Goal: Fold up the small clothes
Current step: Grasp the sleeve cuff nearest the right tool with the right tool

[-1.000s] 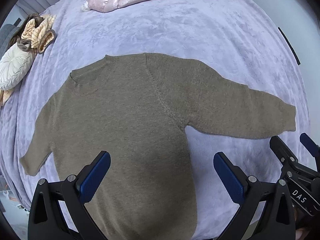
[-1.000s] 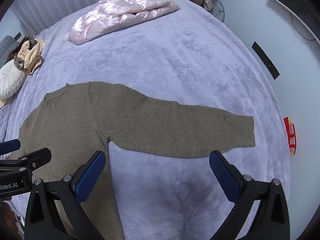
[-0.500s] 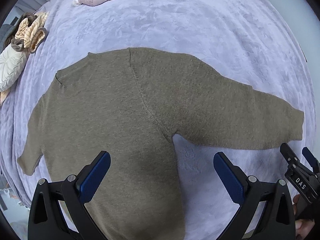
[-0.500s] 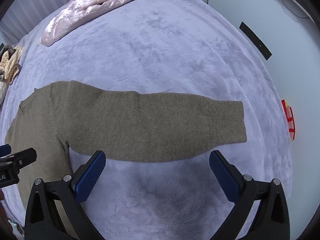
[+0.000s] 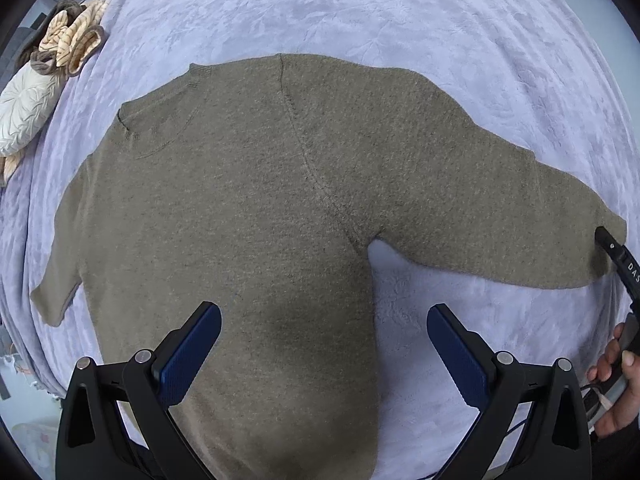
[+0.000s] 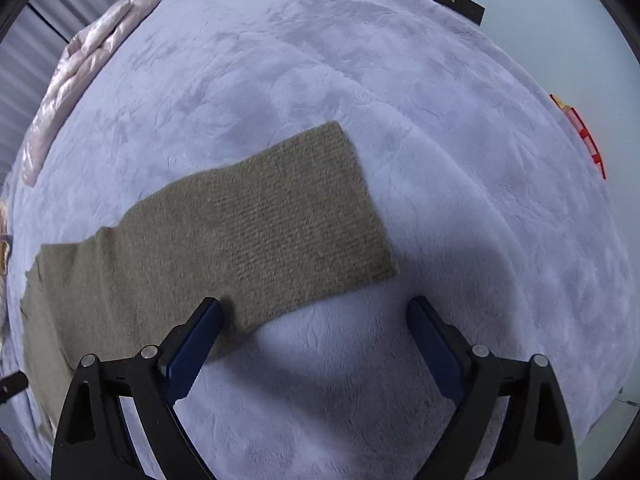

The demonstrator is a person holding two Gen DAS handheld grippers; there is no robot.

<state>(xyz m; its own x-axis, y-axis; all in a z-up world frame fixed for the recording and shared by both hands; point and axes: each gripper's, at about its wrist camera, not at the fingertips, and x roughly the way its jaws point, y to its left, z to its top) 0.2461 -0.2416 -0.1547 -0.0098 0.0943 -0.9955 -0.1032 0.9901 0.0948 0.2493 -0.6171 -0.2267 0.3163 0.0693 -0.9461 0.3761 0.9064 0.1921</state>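
The right gripper (image 6: 314,338) has its fingers closing over the sweater's (image 5: 240,220) sleeve end, holding nothing. The left gripper (image 5: 324,344) is wide open above the sweater's body. The sweater lies flat on the purple bed (image 5: 440,32). Its bottom edge is cut off. Only the left view shows the neck and a hand (image 5: 616,384).

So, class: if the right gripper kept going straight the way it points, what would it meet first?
Most likely the lilac blanket, just below the sweater's sleeve cuff. The right gripper points steeply down with its jaws closing and nothing between them; its left finger is already at the sleeve's edge, though depth is unclear.
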